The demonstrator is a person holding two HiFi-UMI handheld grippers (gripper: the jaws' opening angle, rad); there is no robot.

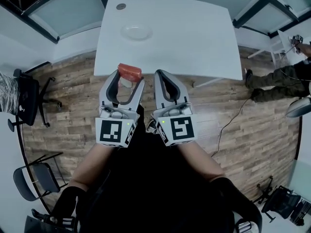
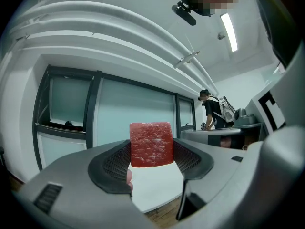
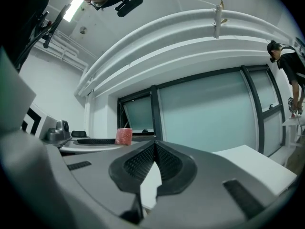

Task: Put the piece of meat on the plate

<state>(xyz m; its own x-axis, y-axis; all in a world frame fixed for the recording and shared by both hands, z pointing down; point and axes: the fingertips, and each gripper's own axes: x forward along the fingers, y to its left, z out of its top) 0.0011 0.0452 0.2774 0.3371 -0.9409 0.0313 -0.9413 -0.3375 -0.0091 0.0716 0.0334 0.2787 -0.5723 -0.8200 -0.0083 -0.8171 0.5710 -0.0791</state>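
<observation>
**Task state.** The left claw [image 1: 129,76] is clenched on the meat [image 1: 129,71], a red block held in the air at the near edge of the bench [image 1: 194,42]. The plate [image 1: 136,31] sits bare on the far part of the bench, well apart from the meat. The right claw [image 1: 163,74] hangs just beside the left one, jaws pressed together and holding nothing. By these pictures, the pick-up is done. Left to do are the carry forward over the bench, the descent onto the plate and the release.

**What each view adds.**
- **Head view:** this is the only 1 of the 3 that shows the plate, and so the route ahead. It also shows the wooden floor [image 1: 73,101] beneath both claws.
- **Left gripper view:** the meat [image 2: 151,144] stands square between the 2 ribbed pads [image 2: 116,162] of the left claw [image 2: 152,160]. Its lower half is gripped and its upper half rises clear above them. The plate is not in sight here.
- **Right gripper view:** the pads [image 3: 143,163] of the right claw [image 3: 155,159] meet along a closed seam with no object between them. The meat [image 3: 124,136] shows small and side-on at the left.
</observation>
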